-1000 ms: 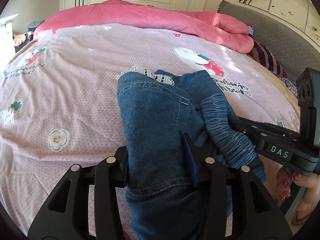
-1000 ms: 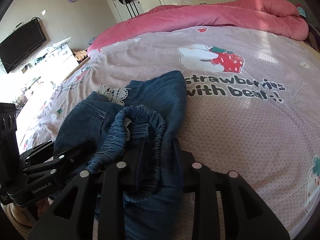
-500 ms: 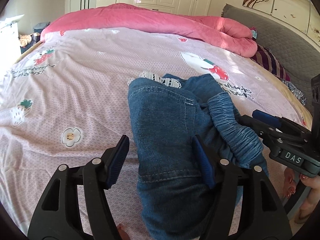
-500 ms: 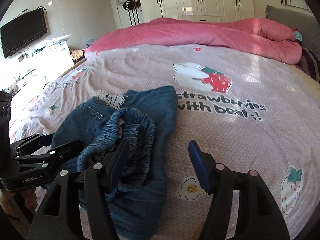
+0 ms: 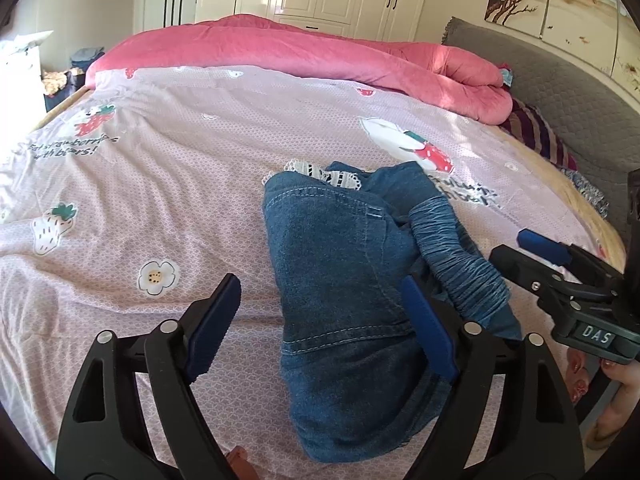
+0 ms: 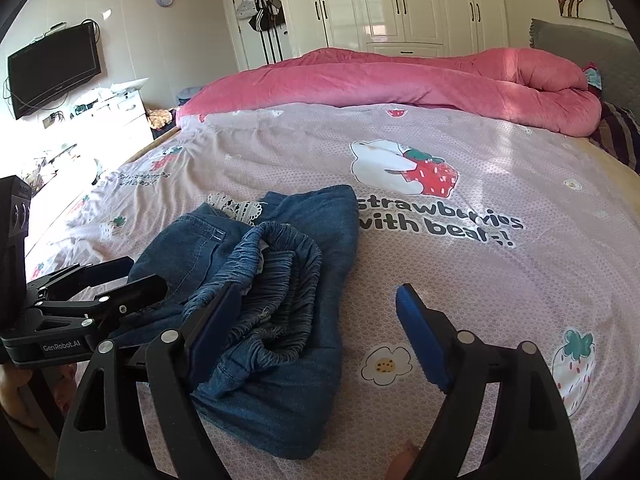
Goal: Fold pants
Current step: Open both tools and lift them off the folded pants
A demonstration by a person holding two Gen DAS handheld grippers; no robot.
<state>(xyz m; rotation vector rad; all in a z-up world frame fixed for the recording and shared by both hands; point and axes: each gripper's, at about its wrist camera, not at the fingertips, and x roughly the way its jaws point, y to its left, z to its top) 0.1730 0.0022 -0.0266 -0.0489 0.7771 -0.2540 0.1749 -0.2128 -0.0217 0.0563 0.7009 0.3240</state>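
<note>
A pair of blue denim pants [image 5: 340, 264] lies folded in a bundle on the pink strawberry bedsheet [image 5: 160, 184], its gathered elastic waistband [image 5: 456, 256] on top at the right and white lace trim [image 5: 320, 170] at the far end. My left gripper [image 5: 320, 312] is open and empty, with its jaws either side of the near end of the bundle. My right gripper [image 6: 316, 324] is open and empty above the pants [image 6: 280, 288]; its left finger is beside the waistband [image 6: 280, 280]. Each gripper shows in the other's view: the right gripper [image 5: 560, 272] and the left gripper [image 6: 100, 292].
A rolled pink duvet [image 5: 320, 56] lies across the far side of the bed. A grey headboard [image 5: 560, 92] and striped pillow [image 5: 536, 136] are at the right. White wardrobes [image 6: 400, 4] stand behind, a wall TV [image 6: 52, 68] and cluttered dresser [image 6: 100, 120] at the left.
Both grippers were shut on the pants a second ago. They have opened, let go and drawn back and up. The bundle now rests on the bed.
</note>
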